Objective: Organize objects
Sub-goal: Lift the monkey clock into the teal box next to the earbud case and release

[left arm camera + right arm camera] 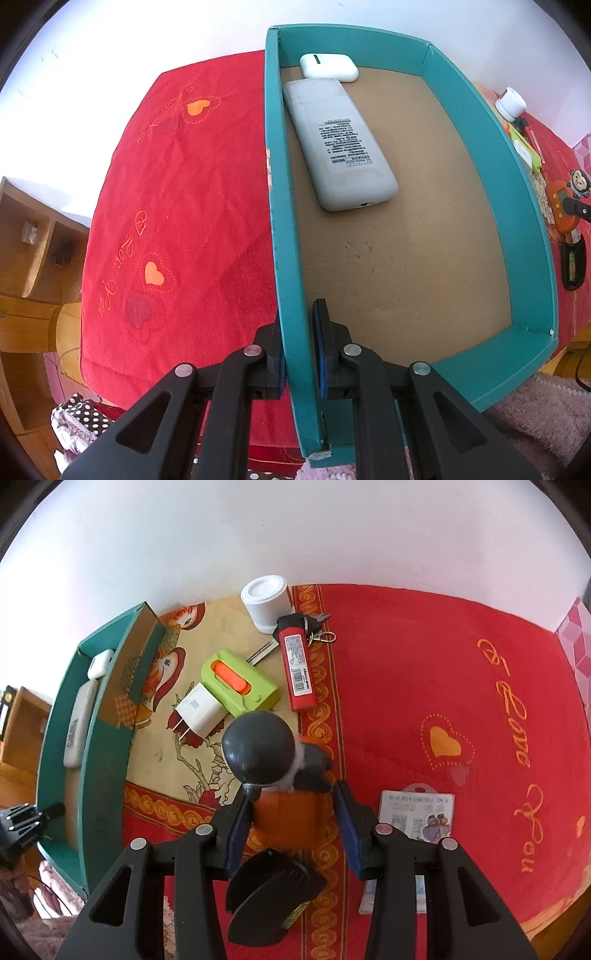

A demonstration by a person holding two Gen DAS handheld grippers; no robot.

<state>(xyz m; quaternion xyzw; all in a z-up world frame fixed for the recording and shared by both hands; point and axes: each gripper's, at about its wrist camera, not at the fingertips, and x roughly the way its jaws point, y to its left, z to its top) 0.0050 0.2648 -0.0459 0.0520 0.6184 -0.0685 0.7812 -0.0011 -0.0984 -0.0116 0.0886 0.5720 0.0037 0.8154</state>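
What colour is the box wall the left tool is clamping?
Teal outside and in, with a brown cardboard floor; the box wall shows best in the left wrist view.

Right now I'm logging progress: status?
Left gripper clamps teal box wall. Right gripper straddles orange toy, not clearly gripped. Remote and white case already boxed.

White wall [295, 535], wooden shelving [26, 251]

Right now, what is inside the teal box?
The teal box holds a grey remote, label side up, and a white case at its far end. The remote's buttons are hidden underneath. The left gripper clamps its wall.
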